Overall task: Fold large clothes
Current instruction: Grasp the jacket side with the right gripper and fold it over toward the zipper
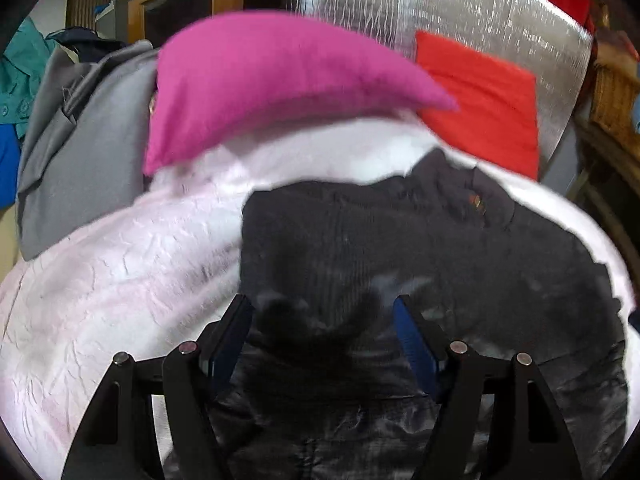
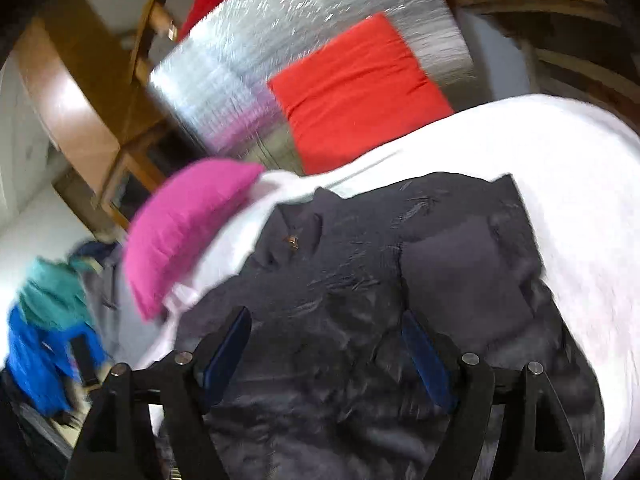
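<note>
Both claws stand apart and empty, left claw (image 1: 322,316) and right claw (image 2: 326,330), above the dark jacket (image 1: 400,248) lying on the white bedspread (image 1: 120,264). Blur probably hides its hem; grip matching edges, fold evenly.

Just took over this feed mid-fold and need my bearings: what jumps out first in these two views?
The dark jacket lies spread on the white bedcover, filling the middle of both views. Behind it, a bright pink pillow sits at the head of the bed, with a red cushion leaning on a silver foil panel. Both the left claw and the right claw stand open above the jacket, holding nothing.
</note>
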